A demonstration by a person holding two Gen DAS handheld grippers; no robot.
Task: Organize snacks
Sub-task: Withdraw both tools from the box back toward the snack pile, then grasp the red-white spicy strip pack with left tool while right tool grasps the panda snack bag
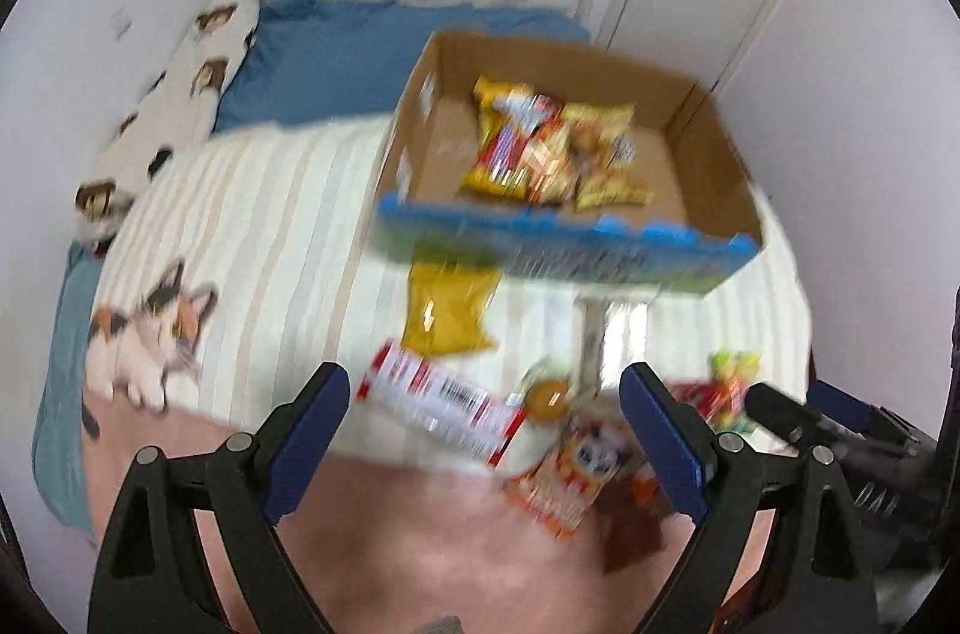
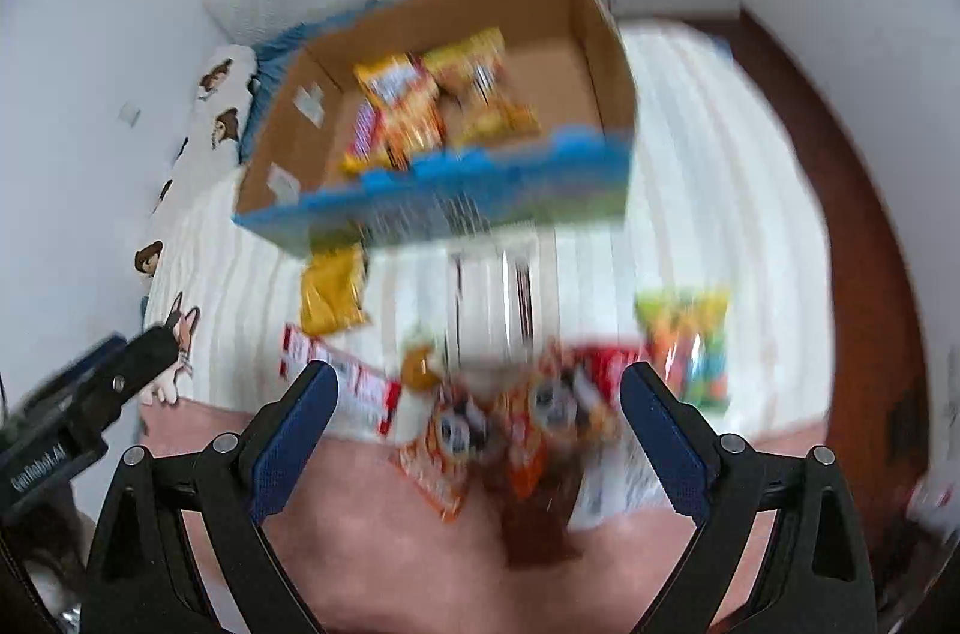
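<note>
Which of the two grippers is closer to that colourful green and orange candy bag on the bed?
The right gripper. The candy bag lies just beyond its right fingertip. The left gripper hangs further left, over the red and white box, and sees the bag beyond the right gripper's tip.

two wrist-mounted fisheye cameras look forward and down along their own blue-padded fingers at a bed, both frames motion-blurred. the left wrist view sits above the bed's near end, facing the cardboard box (image 1: 714, 166) and the headboard wall beyond. the right wrist view looks from just alongside, angled a little leftward, taking in the floor at right. both share the box (image 2: 600, 52), the yellow bag (image 1: 447, 313) (image 2: 333, 295) and the scattered packets; each catches the other gripper at its edge.
</note>
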